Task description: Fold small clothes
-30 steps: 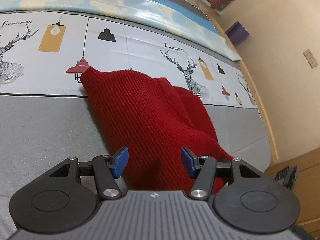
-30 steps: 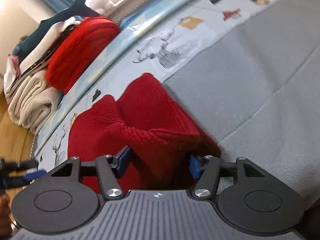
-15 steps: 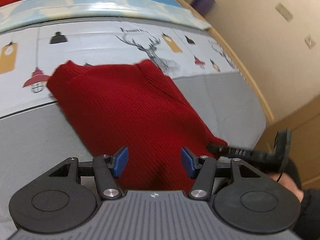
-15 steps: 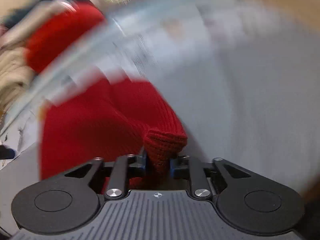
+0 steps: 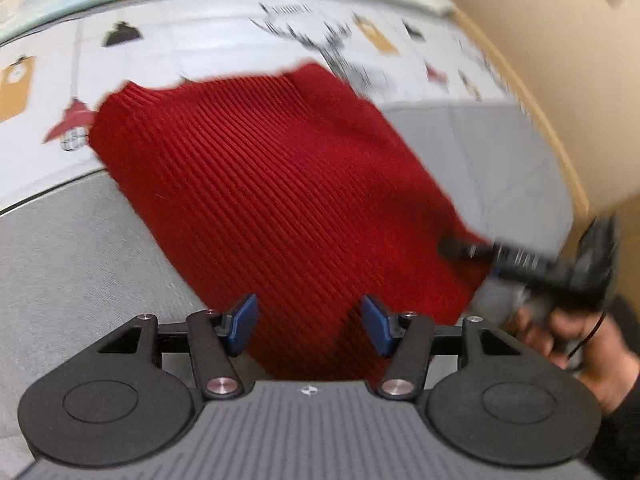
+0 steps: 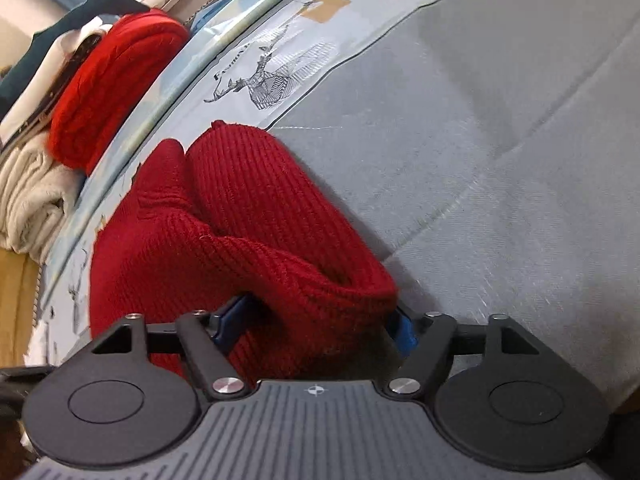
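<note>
Right gripper (image 6: 316,328) was opening up, a thick bunched fold of the red knit sweater (image 6: 224,224) sitting loose between its jaws; left gripper (image 5: 308,322) hovered part-open, holding nothing. Sweater lay on the grey mat (image 6: 500,140). Looked soft, floppy, bulky, so I'd grab edges or corners. Its underside and near hem were hidden.

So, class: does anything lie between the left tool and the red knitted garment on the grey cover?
Nothing visible does. The red knitted garment lies directly ahead of the left tool, which is open, with only bare cloth ahead. The right tool is opening around a bunched fold.
</note>
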{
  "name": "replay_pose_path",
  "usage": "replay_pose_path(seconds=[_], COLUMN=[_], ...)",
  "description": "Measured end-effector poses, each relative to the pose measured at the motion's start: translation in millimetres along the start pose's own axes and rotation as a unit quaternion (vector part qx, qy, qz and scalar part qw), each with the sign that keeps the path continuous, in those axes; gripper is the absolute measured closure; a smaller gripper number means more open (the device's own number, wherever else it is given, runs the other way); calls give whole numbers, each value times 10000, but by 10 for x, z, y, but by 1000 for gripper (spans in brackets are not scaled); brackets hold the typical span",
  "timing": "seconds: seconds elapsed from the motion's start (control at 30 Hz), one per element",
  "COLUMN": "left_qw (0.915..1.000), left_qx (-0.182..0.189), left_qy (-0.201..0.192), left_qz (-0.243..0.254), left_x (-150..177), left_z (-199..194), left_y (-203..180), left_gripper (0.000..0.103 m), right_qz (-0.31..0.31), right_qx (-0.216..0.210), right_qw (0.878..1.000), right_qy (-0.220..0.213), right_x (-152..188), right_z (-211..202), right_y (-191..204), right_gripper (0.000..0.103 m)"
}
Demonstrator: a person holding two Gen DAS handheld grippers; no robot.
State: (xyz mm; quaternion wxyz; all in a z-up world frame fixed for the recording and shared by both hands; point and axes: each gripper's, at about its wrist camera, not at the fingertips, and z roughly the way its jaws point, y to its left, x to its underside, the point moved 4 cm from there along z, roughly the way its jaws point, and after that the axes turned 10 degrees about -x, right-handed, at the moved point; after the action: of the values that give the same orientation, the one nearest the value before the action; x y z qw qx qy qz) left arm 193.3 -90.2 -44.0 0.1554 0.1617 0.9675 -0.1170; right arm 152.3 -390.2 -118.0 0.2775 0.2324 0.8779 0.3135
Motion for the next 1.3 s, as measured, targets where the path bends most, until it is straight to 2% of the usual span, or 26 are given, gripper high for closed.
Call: replay_pose_path(seconds=[0.1, 0.17, 0.23, 0.33, 0.43, 0.53, 0.6, 0.67, 0.77, 0.83, 0.9, 1.03, 1.13, 1.23, 1.27, 1.3], left_qw=[9998, 9997, 9996, 9995, 9992, 9991, 9992, 9992, 9993, 9993, 9993, 9961, 9961, 9971, 9973, 9973], left_qx=[-90, -219, -249, -226, -266, -294, -288, -286, -252, -235, -337, -750, -773, -733, -720, -726], left_qy=[27, 72, 62, -16, -23, -24, -24, -40, -90, -93, -18, 380, 323, 157, 84, -17], left_qz=[-153, -120, -115, -214, -284, -293, -294, -285, -280, -259, -142, 259, 291, 157, 120, 87], left_x=[29, 56, 28, 31, 44, 63, 71, 80, 70, 67, 80, 166, 141, 99, 77, 49], left_z=[-5, 4, -16, -79, -135, -160, -167, -186, -200, -189, -133, 70, 59, -1, -25, -52], left_y=[142, 193, 274, 362, 430, 463, 470, 467, 443, 420, 384, 303, 294, 335, 342, 347], left_gripper=[39, 36, 34, 34, 34, 34, 34, 34, 34, 34, 34, 35, 35, 35, 35, 35], right_qz=[129, -57, -121, -16, -162, -355, -577, -623, -333, -522, -901, -1880, -2359, -2967, -3168, -3339], right_qx=[-157, -45, -51, -114, -306, -678, -773, -666, -521, -423, -372, -115, 251, 503, 542, 609], right_qw=[9997, 9999, 9999, 9999, 9993, 9959, 9934, 9940, 9968, 9971, 9945, 9806, 9674, 9466, 9394, 9343], right_qy=[104, 76, 57, 3, 164, 490, 626, 606, 509, 346, 371, 547, 889, 1161, 1189, 1092], right_x=[31, 56, 91, 153, 271, 385, 423, 396, 286, 201, 145, 94, 23, -89, -130, -188], right_z=[86, 123, 130, 119, 130, 195, 216, 206, 141, 40, -15, -22, 21, -39, -89, -158], right_y=[7, 57, 100, 164, 302, 465, 556, 566, 462, 482, 568, 784, 910, 1054, 1109, 1149], right_gripper=[26, 30, 41, 47, 51, 52, 52, 52, 49, 48, 48, 48, 48, 50, 50, 56])
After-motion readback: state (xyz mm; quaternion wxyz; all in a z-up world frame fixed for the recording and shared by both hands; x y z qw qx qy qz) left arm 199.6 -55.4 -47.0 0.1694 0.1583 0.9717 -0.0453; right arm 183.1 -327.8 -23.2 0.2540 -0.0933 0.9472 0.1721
